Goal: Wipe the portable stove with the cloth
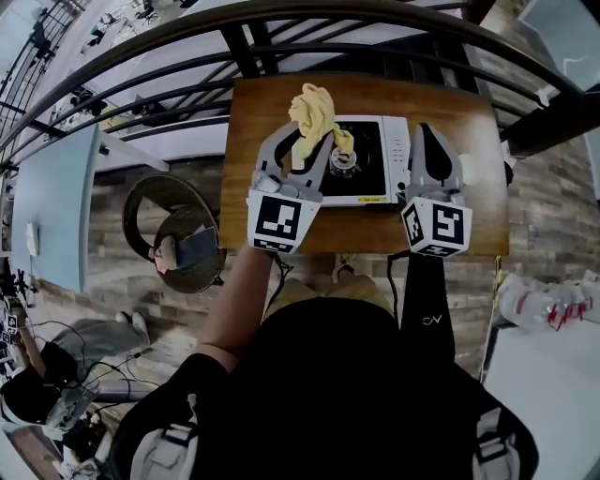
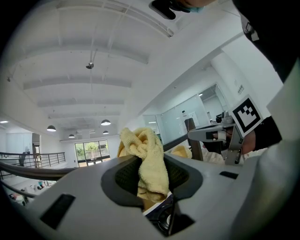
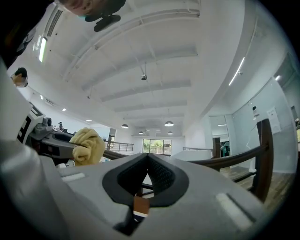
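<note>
A white portable stove with a black top sits on a small wooden table. Above the stove's left end, my left gripper is shut on a crumpled yellow cloth, which bunches up over the fingertips. In the left gripper view the cloth hangs between the jaws, and part of the stove shows below it. My right gripper hovers just right of the stove, shut and empty. The right gripper view shows those jaws closed tip to tip, with the cloth off to the left.
A dark curved railing runs behind the table. A round dark stool holding a small object stands left of the table. White bags lie on the floor at right. Another person sits at the lower left.
</note>
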Motion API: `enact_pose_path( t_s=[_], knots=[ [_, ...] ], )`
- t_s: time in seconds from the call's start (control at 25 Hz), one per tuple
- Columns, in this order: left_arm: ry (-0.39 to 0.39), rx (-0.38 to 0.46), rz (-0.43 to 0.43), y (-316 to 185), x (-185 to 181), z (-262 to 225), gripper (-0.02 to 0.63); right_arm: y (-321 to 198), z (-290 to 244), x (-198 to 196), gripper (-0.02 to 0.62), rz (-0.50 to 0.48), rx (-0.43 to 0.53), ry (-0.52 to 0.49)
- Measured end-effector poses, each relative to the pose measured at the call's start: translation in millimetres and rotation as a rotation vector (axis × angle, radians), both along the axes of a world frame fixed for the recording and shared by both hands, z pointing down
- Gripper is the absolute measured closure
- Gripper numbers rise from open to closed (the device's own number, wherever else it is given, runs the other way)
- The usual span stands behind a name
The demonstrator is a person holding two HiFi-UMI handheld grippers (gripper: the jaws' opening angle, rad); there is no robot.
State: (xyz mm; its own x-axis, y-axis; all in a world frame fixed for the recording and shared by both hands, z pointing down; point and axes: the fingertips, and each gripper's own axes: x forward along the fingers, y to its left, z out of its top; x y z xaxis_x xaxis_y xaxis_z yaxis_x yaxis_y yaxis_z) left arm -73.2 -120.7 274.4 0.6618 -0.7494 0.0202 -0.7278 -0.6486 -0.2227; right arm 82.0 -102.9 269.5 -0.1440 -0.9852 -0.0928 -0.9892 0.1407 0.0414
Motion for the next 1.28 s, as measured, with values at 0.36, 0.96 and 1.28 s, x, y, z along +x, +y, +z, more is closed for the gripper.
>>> enact_pose_path(
  t_s=[0.36,0.96,1.28],
  knots=[
    [-0.079,-0.046,0.015,-63,75,27,0.492,-81,11,59,0.594,-0.064,-0.013,-0.012],
    [-0.426,-0.342,0.391,-88,239,177,0.494,-94,61,128,0.594,0.046,-0.124,-0.003],
    [-0.535,-0.474,0.343,-93,257,230,0.494,-72,66,155,0.594,0.095,-0.152,0.026]
  ],
)
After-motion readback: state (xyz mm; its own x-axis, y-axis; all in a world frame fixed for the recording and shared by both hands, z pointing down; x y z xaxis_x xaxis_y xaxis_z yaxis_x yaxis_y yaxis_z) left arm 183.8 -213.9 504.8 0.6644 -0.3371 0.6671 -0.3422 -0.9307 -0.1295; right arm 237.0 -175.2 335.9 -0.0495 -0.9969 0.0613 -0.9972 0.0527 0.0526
